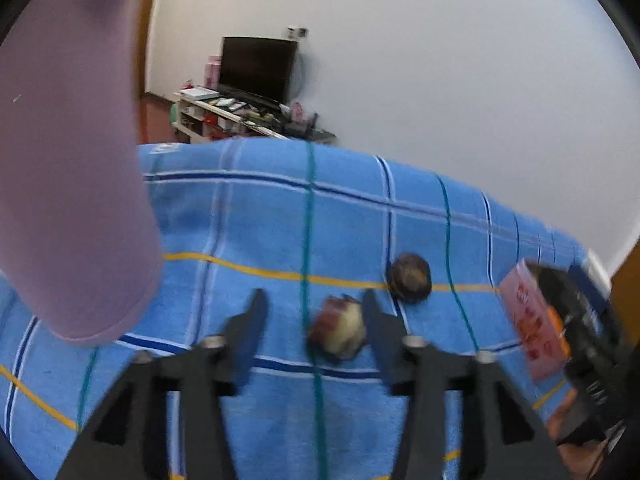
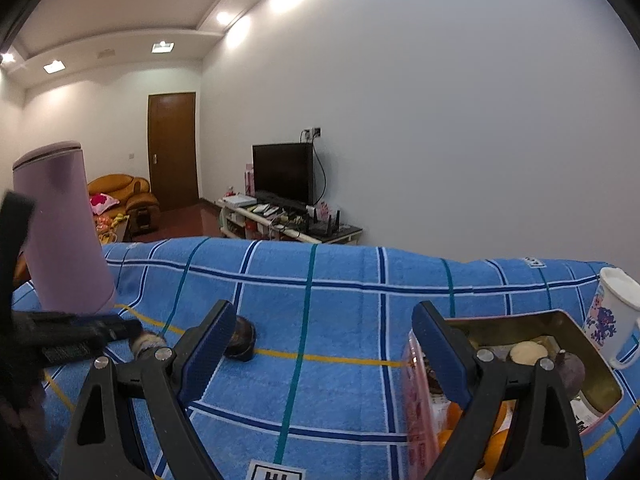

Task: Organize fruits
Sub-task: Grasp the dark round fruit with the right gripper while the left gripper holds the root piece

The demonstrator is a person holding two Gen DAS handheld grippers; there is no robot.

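My left gripper (image 1: 312, 320) stands part open over the blue checked towel (image 1: 248, 216), and the peeled-looking pale fruit (image 1: 340, 330) lies between its fingers, hard by the right-hand one; I cannot tell through the blur whether that pad touches it, but nothing is clamped. The dark round fruit (image 1: 410, 278) lies just beyond that same fingertip, apart from the pale one. My right gripper (image 2: 324, 344) is wide open and holds nothing, poised beside the pink tin (image 2: 592, 344), which already has a pale slice, a dark purple fruit and oranges in it, as its own camera shows. I judge the step in hand to be picking up the pale fruit, and to do it well I should shift left so that it sits midway between the pads, come lower, then close gently (it looks soft and could bruise or squirt out sideways). I should keep clear of the lilac flask (image 1: 68, 160) standing close on the left, and of the dark fruit, which a careless fingertip would send rolling across the towel.
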